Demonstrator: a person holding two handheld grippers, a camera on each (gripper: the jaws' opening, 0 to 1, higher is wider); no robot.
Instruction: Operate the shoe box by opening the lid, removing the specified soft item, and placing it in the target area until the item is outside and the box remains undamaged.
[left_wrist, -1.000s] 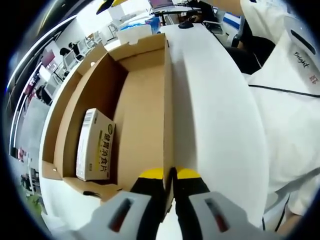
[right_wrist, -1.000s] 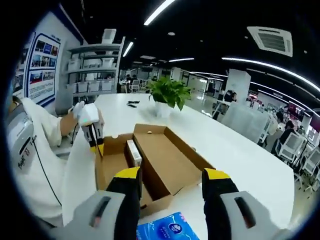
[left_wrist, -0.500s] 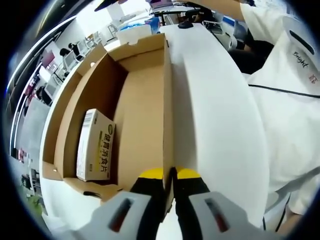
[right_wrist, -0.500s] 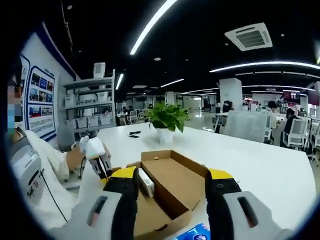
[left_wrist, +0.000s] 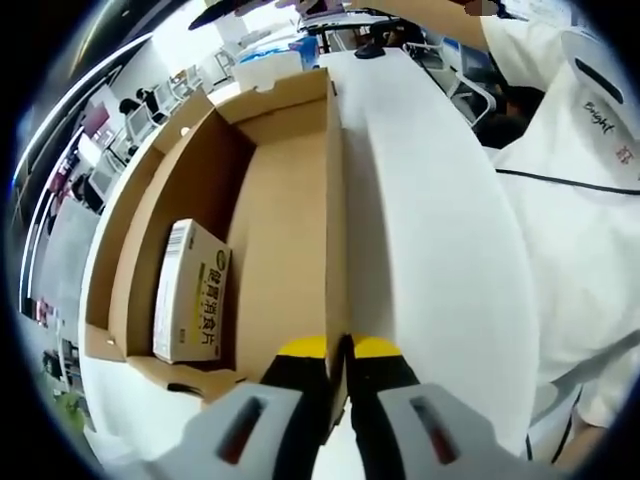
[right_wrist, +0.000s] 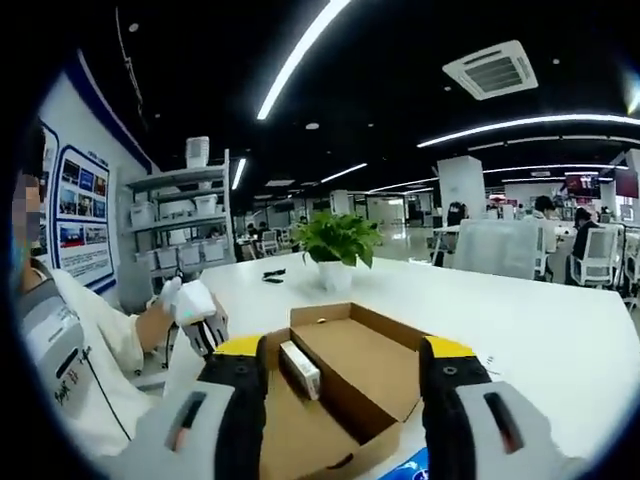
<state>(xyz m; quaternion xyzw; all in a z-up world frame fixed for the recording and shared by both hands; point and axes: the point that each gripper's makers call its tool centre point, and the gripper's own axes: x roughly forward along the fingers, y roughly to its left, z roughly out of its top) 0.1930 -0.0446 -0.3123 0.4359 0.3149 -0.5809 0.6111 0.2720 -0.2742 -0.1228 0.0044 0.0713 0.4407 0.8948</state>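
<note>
The right gripper (right_wrist: 342, 400) is covering the near part of the box (right_wrist: 345, 390). A blue pack (right_wrist: 415, 470) is getting cut off at the bottom edge. The small carton's (left_wrist: 190, 292) print is looking too small to read.

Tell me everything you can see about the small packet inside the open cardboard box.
The small packet is a flat rectangular carton, cream-white with a yellow band, dark printed characters and a barcode at one end. It looks like thin card. It leans on edge against one inner wall of the cardboard box, resting on the floor. Neither tool touches it.
</note>
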